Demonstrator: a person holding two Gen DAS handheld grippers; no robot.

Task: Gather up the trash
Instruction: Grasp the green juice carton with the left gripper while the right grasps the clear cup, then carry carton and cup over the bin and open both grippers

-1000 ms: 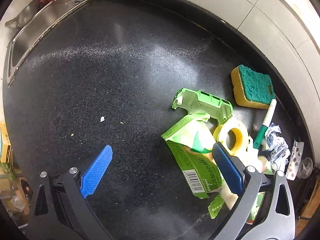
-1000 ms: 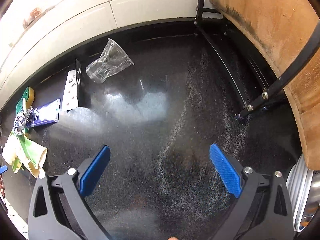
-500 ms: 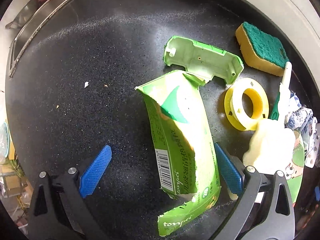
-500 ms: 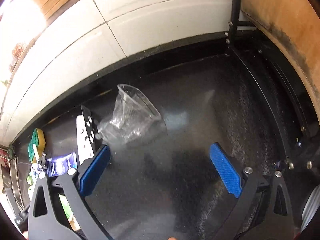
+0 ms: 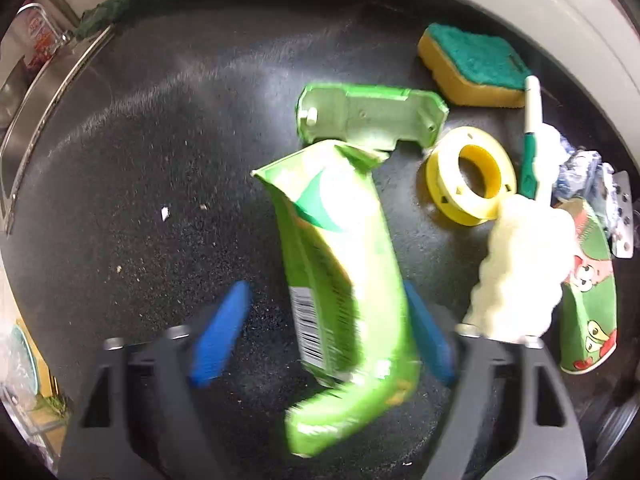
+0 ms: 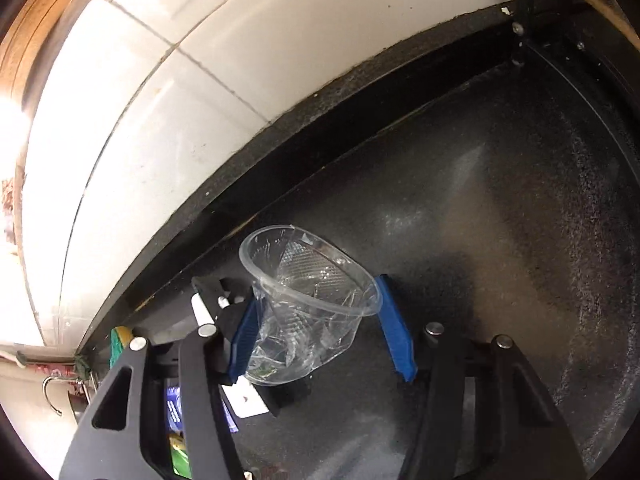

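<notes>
In the left wrist view a crushed green carton (image 5: 340, 276) lies on the black counter between the fingers of my left gripper (image 5: 324, 332). The jaws are narrowing and blurred, the right pad touching the carton, the left pad still apart. In the right wrist view my right gripper (image 6: 320, 332) has its blue pads on both sides of a crumpled clear plastic cup (image 6: 308, 308). The cup lies near the counter's back edge, mouth pointing away from me.
In the left wrist view: a green plastic shell (image 5: 368, 120), yellow tape spool (image 5: 468, 176), sponge (image 5: 472, 64), green-white pen (image 5: 532, 136), cream foam piece (image 5: 524, 264), cartoon paper cup (image 5: 588, 308), blister pack (image 5: 622, 216), sink (image 5: 36, 92) at left. A white tiled wall (image 6: 180, 92) backs the counter.
My left gripper has moved forward over the green carton and its jaws have narrowed. My right gripper has advanced to the clear cup and closed in around it.
</notes>
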